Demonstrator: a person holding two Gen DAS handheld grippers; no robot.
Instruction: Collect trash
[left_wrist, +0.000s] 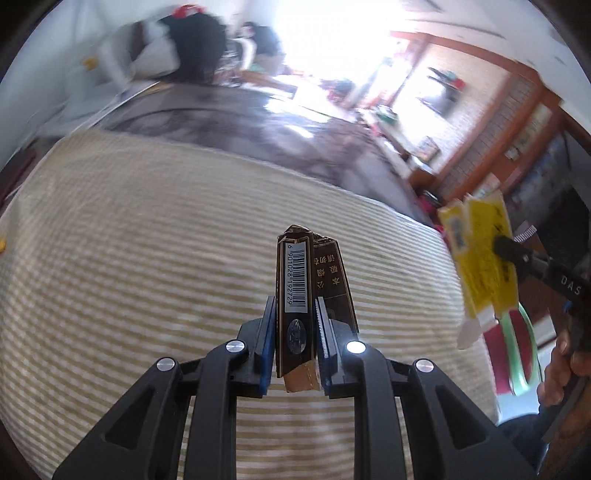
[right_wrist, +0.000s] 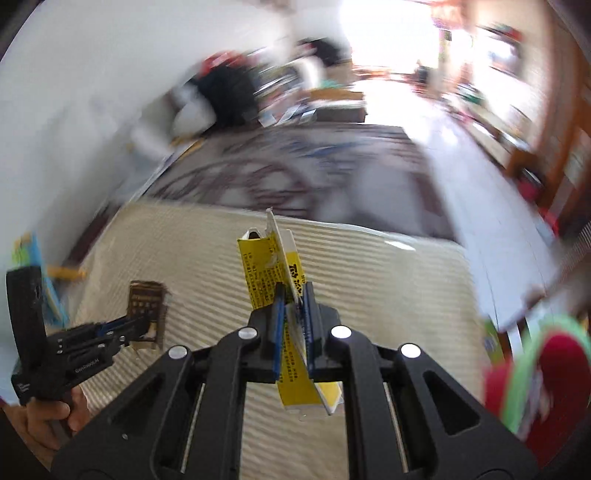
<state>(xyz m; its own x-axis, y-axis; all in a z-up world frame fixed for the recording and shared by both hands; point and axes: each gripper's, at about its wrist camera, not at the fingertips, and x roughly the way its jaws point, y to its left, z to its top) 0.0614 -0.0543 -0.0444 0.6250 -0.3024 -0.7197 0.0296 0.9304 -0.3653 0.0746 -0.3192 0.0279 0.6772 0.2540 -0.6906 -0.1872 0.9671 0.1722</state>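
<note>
While both pieces of trash were already off the striped mattress (left_wrist: 147, 258), the left gripper (left_wrist: 295, 332) held a dark brown cigarette pack (left_wrist: 306, 295) upright above it, jaws pinched narrow on the pack's thin sides near its lower half, barcode facing the camera. That grip probably kept the flattened, torn box from slipping out. Beyond the mattress's right edge, the right gripper (right_wrist: 293, 321) clamped a crushed yellow carton (right_wrist: 280, 288) between its closed jaws, with flaps sticking out above and below. A red bin with a green rim (right_wrist: 532, 369) sat just past that same edge, close under the yellow carton. Judging by this, the carton seemed the first due for dropping, and the pack would follow.
</note>
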